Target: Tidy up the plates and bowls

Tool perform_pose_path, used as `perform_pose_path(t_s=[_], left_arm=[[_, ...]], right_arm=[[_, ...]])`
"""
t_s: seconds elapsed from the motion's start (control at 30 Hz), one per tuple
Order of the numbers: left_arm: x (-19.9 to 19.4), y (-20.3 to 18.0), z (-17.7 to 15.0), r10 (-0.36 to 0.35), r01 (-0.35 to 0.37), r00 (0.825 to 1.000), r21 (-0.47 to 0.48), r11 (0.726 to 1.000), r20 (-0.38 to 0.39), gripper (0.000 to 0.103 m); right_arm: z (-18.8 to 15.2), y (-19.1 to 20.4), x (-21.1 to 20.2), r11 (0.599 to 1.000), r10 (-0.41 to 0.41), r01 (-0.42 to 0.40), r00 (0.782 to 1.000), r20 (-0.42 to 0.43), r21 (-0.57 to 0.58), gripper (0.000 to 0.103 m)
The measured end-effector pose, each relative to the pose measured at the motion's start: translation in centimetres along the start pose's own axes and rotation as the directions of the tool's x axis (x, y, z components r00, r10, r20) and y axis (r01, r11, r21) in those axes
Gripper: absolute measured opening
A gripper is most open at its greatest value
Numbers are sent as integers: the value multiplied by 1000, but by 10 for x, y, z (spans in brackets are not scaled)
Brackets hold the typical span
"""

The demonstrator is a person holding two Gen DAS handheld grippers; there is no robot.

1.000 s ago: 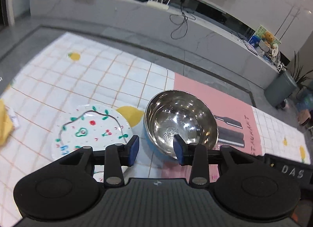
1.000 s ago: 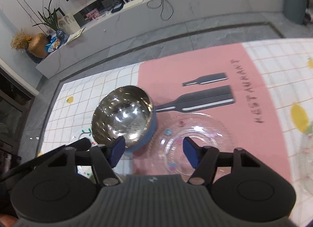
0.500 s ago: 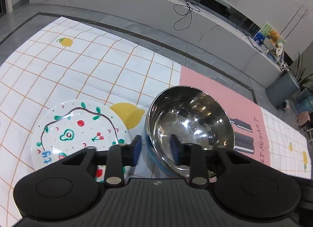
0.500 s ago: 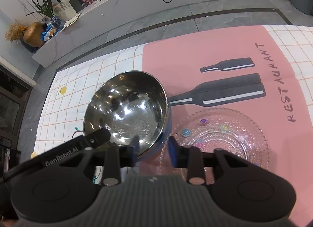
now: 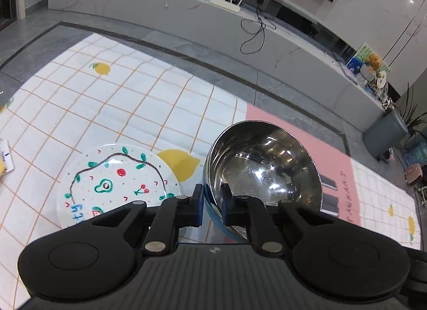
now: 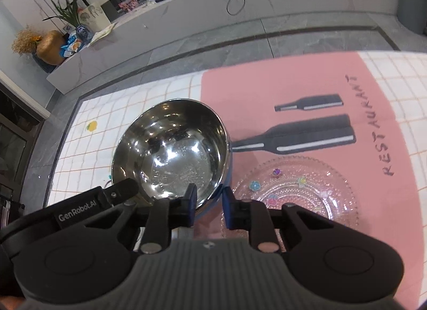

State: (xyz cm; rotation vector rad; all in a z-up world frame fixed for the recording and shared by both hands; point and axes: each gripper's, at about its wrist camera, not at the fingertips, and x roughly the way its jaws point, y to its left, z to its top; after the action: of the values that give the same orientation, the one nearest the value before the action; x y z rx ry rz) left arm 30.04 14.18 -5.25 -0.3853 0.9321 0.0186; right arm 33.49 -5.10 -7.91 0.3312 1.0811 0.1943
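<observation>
Steel bowl now pinched by both just-closed claws, left claw and right claw

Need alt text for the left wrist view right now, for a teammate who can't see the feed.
The left gripper is shut on the near rim of a shiny steel bowl, one finger inside and one outside. Beside the bowl, to the left, a white plate painted with fruit lies flat on a checked floor mat; the jaws have just been closing.

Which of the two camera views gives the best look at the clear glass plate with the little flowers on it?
The right wrist view. There the clear patterned glass plate lies on the pink mat beside the shiny steel bowl, mostly in sight. The left wrist view shows none of it; the steel bowl fills that side.
</observation>
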Motion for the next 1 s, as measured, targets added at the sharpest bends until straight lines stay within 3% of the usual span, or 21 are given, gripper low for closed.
perform_pose_path(t_s=[0.43,0.77,1.0], left_arm=[[-102,-11,-24,23,-22,997,-19,1000,73,13],[-179,-22,-69,-16,23,992,-60,998,125,14],[-209,-22,-114,-61,75,983,-75,994,173,14]], right_arm=[[-32,14,-95,995,100,-99,995,19,-26,18],[-84,-4,-181,984,179,-179,984,14,4,19],[-125,-18,-217,979,206,-206,978,34,-7,19]])
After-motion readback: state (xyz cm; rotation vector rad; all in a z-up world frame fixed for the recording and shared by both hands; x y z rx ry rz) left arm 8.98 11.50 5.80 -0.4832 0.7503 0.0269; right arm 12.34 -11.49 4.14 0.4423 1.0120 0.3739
